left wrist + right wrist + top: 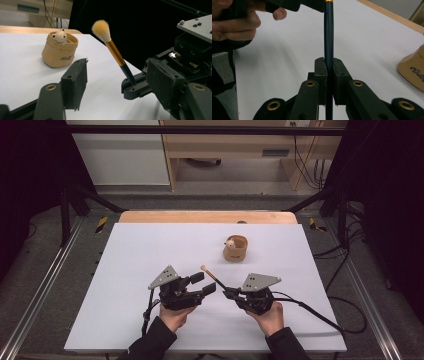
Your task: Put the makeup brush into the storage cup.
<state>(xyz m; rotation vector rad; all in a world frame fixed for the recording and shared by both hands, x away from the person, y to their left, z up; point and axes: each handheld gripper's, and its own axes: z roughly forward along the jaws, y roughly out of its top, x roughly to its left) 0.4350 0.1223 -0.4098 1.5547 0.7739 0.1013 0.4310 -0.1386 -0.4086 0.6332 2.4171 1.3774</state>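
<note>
— Brush (pixel 113 51): gripped by its dark handle, tilted bristles-up above the white table (pixel 150 250), near the middle front.
— Held by which gripper?
— Right gripper (pixel 231 293), clamped tight on the handle end; seen plainly from the right gripper view, pads (pixel 321 75) pressing either side of the shaft.
— And the left gripper (pixel 201 284)?
— Parted, nothing between the pads, just beside the brush and pointed toward it. Looks set for a handover, though not yet touching.
— Destination?
— Probably the tan fabric cup (pixel 236 248) with the little bear (pixel 60 36) at its rim, farther back and well apart from both grippers.
— Progress, then?
— Pickup done; transfer or drop into the cup left. About halfway, by best judgement.
</note>
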